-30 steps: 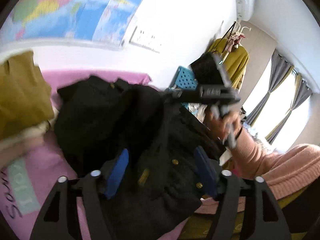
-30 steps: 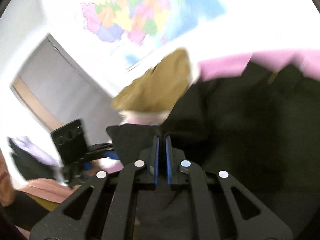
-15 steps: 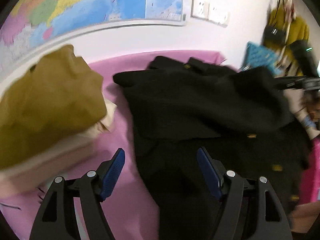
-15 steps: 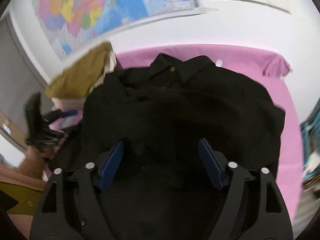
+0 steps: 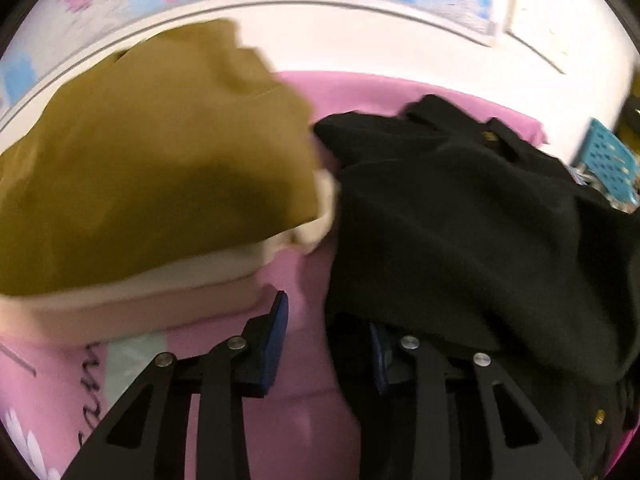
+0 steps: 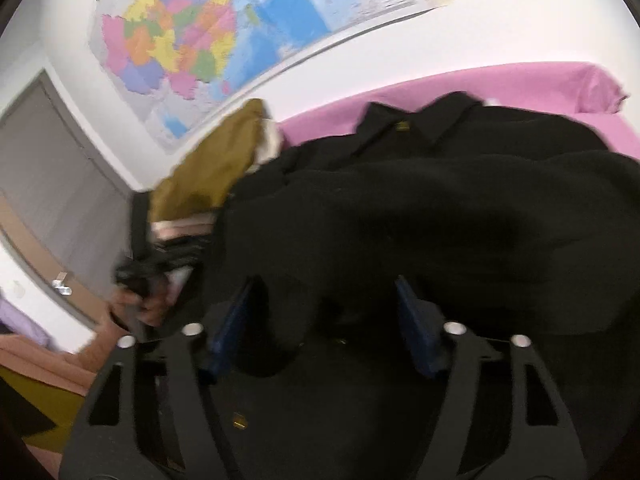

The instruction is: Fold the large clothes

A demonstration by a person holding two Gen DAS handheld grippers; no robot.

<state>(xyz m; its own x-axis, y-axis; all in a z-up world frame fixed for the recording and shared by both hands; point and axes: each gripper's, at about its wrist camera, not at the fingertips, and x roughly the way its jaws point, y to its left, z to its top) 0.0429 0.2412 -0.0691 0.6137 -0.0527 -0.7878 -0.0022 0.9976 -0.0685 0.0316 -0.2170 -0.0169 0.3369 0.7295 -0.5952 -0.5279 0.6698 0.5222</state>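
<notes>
2 sets of tongs work over a black coat (image 5: 460, 232) spread on the pink sheet (image 5: 304, 280). Left tongs (image 5: 330, 340) have just been narrowing at its left edge; the right pad seems tucked under the hem, though blur hides any grip. Right tongs (image 6: 324, 320) stand fairly wide, also just narrowing, over its dark middle, gripping nothing. Bare sheet stays free along the coat's left edge. An ochre-topped clothes stack (image 5: 160, 184) crowds that side; a blue basket (image 5: 608, 164) sits at the far right.
</notes>
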